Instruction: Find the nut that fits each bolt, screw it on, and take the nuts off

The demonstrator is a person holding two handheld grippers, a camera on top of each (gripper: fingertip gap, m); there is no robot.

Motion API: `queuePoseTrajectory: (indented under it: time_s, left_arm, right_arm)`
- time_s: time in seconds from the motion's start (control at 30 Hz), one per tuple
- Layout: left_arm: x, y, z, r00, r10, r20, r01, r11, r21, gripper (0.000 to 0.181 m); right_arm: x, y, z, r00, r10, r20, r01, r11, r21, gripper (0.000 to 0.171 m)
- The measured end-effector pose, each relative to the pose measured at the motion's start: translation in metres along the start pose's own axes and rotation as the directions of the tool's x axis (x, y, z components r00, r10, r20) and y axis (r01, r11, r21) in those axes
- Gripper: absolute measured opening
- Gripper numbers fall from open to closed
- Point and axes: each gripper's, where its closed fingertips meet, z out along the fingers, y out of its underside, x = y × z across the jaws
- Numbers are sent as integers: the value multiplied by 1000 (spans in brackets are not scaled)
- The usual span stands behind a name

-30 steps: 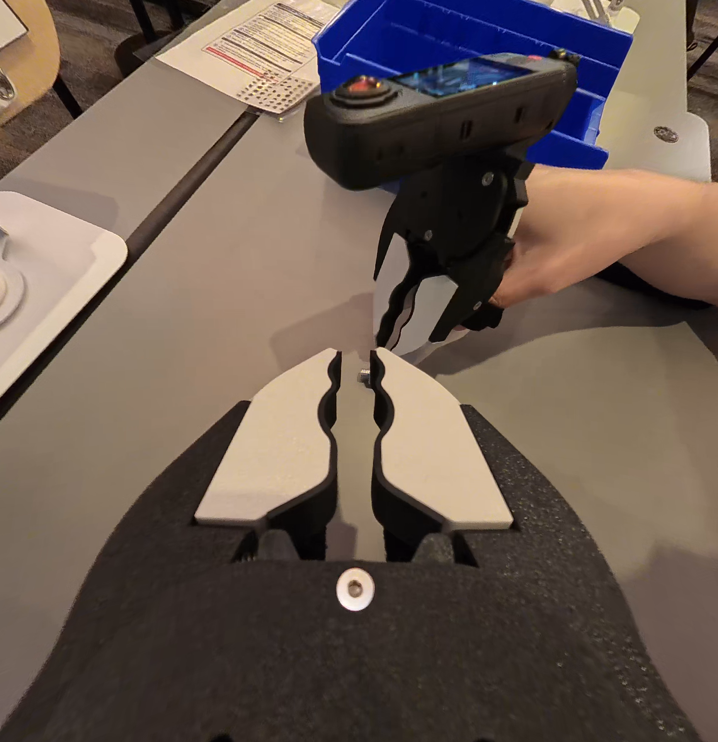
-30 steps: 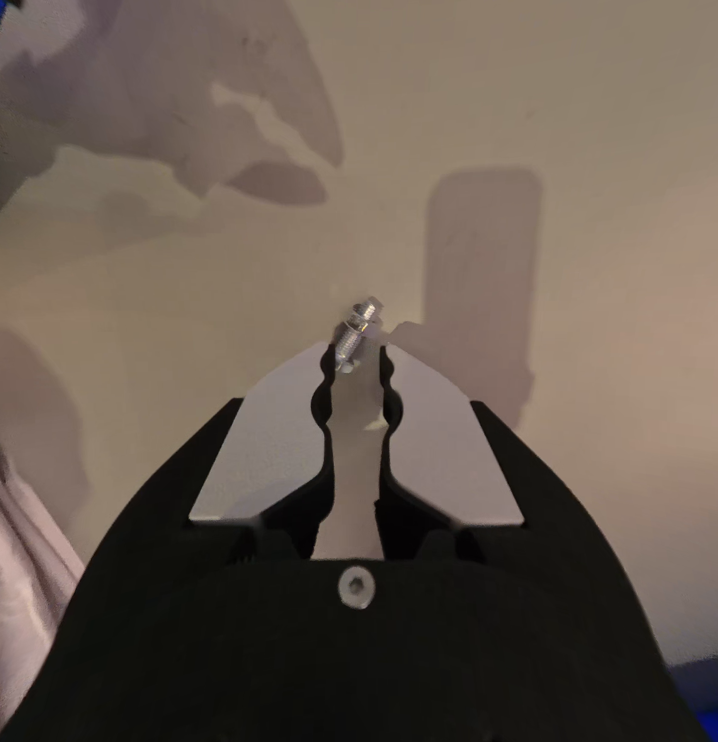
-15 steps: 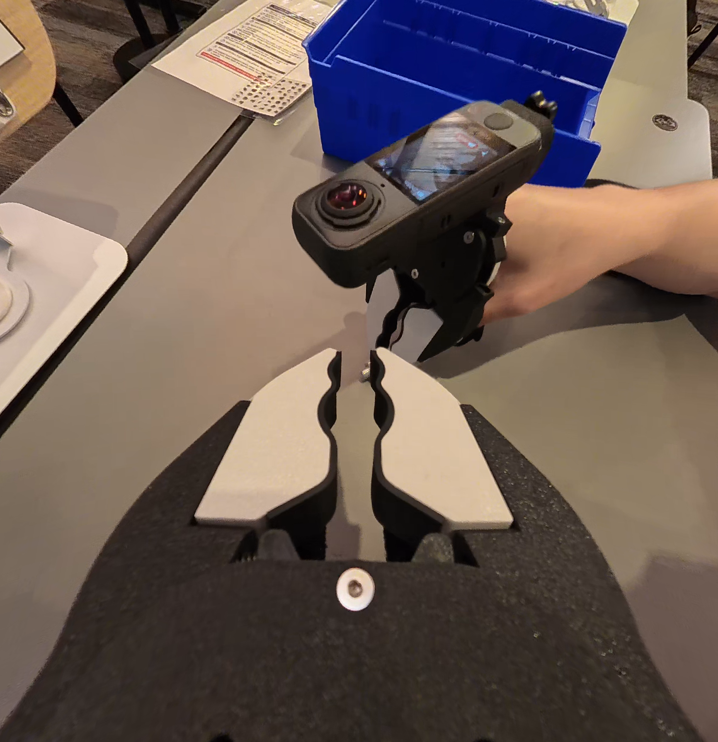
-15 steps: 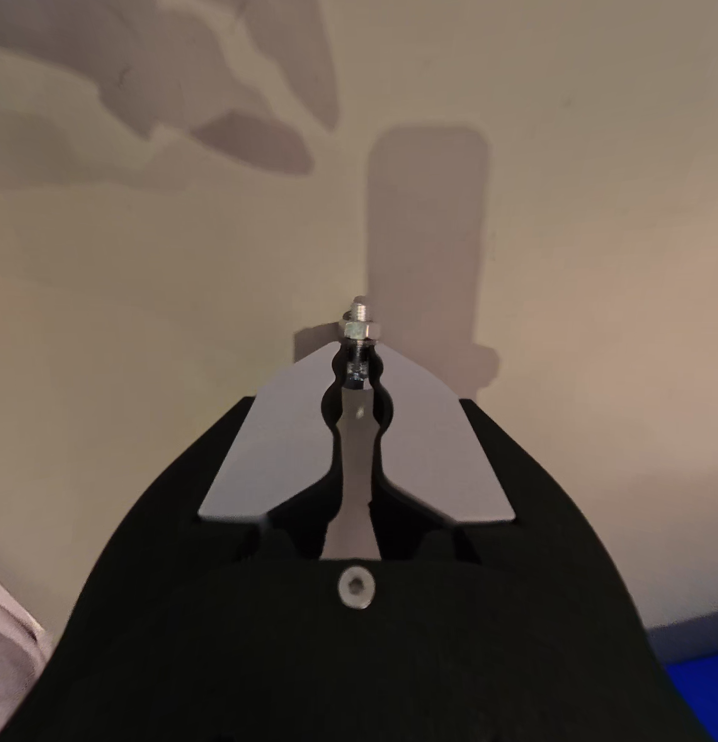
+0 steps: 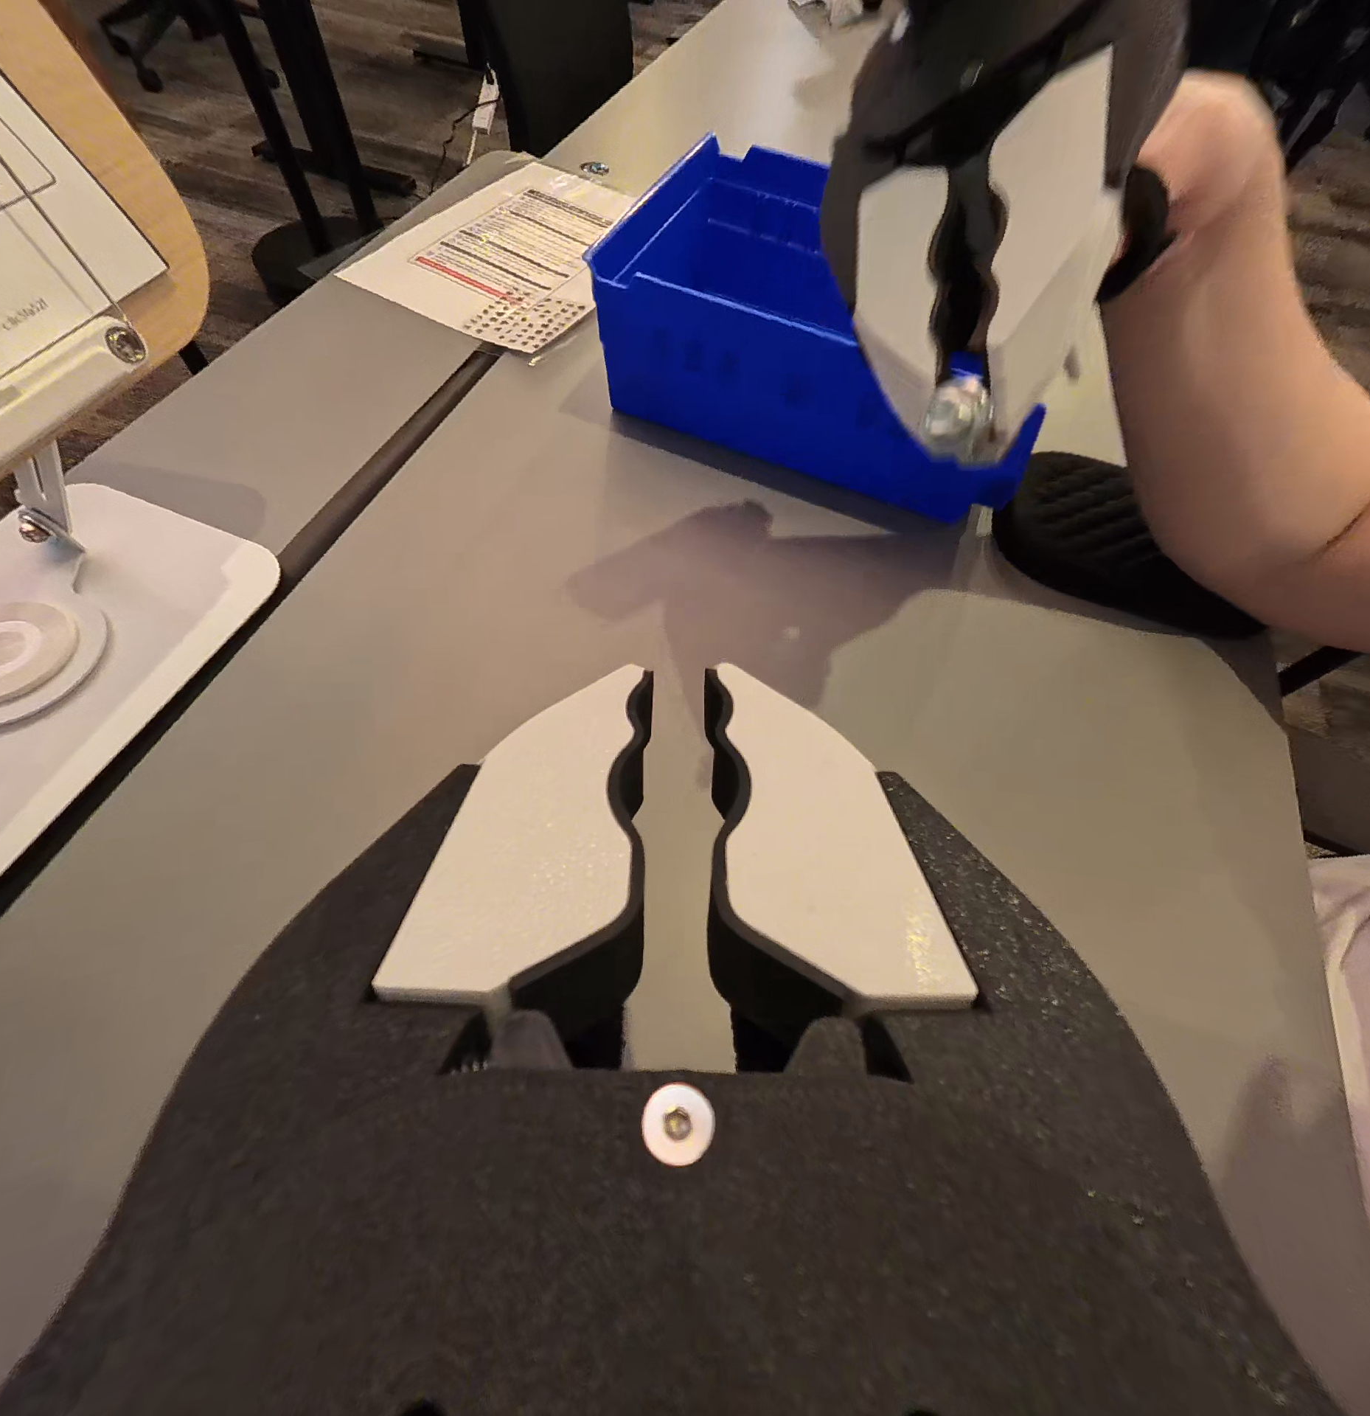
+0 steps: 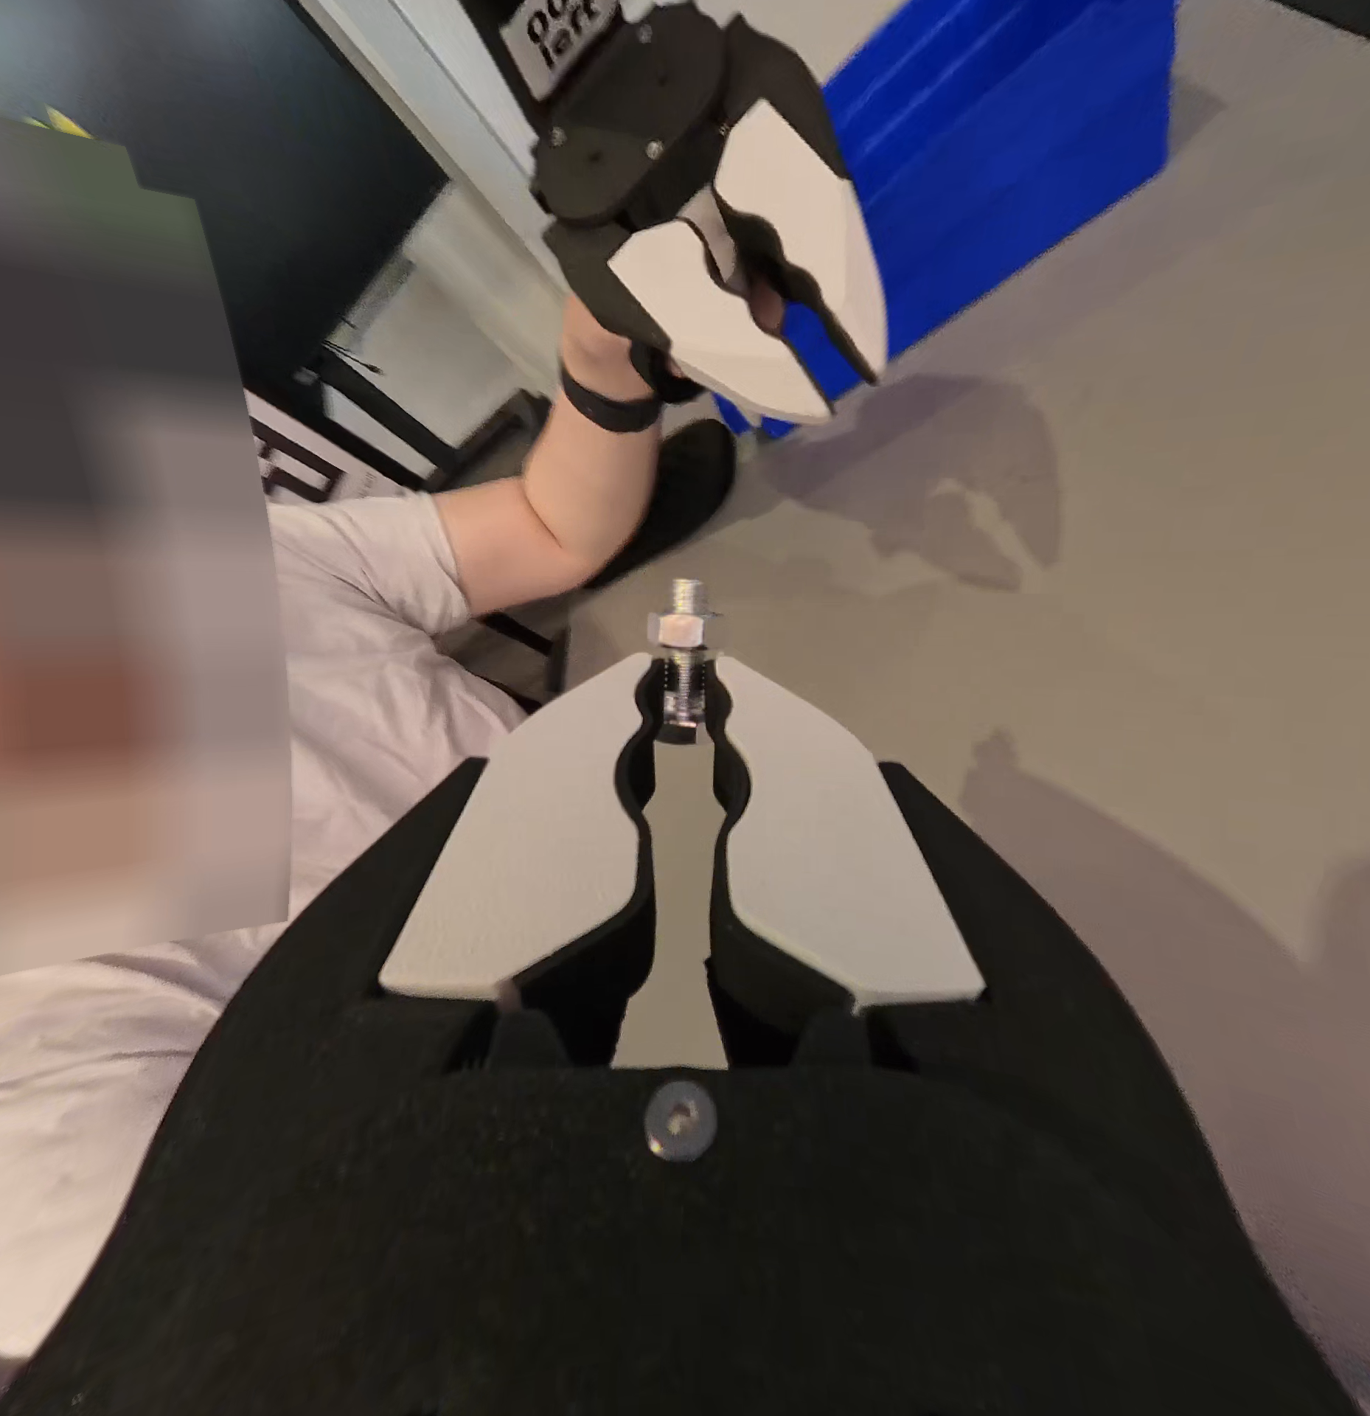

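My right gripper (image 6: 686, 670) is shut on a small silver bolt (image 6: 683, 693) near its head. The threaded end points away from the tips, with a hex nut (image 6: 678, 632) on it just past them. In the left wrist view the right gripper (image 5: 961, 440) hangs in the air at the upper right, above the grey table (image 5: 437, 613), with the bolt (image 5: 954, 414) at its tips. My left gripper (image 5: 678, 678) is empty, its jaws a narrow gap apart. It also shows in the right wrist view (image 6: 850, 394), raised and apart from the bolt.
A blue bin (image 5: 743, 322) stands at the back of the table, also seen in the right wrist view (image 6: 1011, 153). A printed sheet (image 5: 513, 253) lies left of it. A white stand base (image 5: 130, 598) is at the left. A black pad (image 5: 1088, 536) lies under the person's forearm (image 5: 1241, 429). The tips of one gripper are about 10 centimetres away from the tips of the other.
The right gripper has lifted the bolt and nut off the table, up and to the right, and turned. The left gripper has drawn back from it, its narrow gap unchanged.
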Motion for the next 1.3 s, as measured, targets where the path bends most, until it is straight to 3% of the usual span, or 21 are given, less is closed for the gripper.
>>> queuePoseTrajectory:
  time_s: [0.07, 0.17, 0.3, 0.37, 0.47, 0.63, 1.07, 1.17, 1.3]
  left_arm:
    - [3, -1, -1, 1000, 17, 2, -17, 1000, -3, 12]
    - [9, -6, -3, 999, 31, -10, -31, 999, 10, 12]
    - [14, -4, 0, 999, 48, -18, -48, 999, -13, 11]
    - [16, -3, 3, 999, 48, -24, -49, 999, -20, 12]
    - [18, 2, 7, 998, 52, -27, -53, 998, -45, 11]
    - [19, 9, 14, 999, 36, -26, -38, 996, -78, 11]
    - [15, 12, 14, 999, 25, -22, -26, 996, -88, 11]
    - [8, 2, -4, 998, 36, 48, -31, 995, -90, 11]
    - [1, -34, -66, 981, 77, 179, -88, 995, 54, 10]
  right_arm:
    - [9, 3, -44, 968, -51, -247, 50, 999, -12, 9]
    - [29, 25, -140, 789, -49, -613, 80, 997, 23, 9]
    - [71, 115, -239, 529, 217, -820, -251, 964, 93, 9]
    - [94, 150, -267, 415, 302, -858, -378, 915, 139, 10]
    - [122, 164, -270, 401, 346, -848, -421, 892, 165, 10]
    - [159, 189, -258, 341, 313, -887, -557, 827, 77, 10]
    - [186, 214, -236, 375, 295, -879, -637, 771, -14, 10]
    - [174, 195, -238, 404, 319, -857, -583, 812, 28, 21]
    - [134, 127, -261, 361, 199, -911, -313, 946, 82, 22]
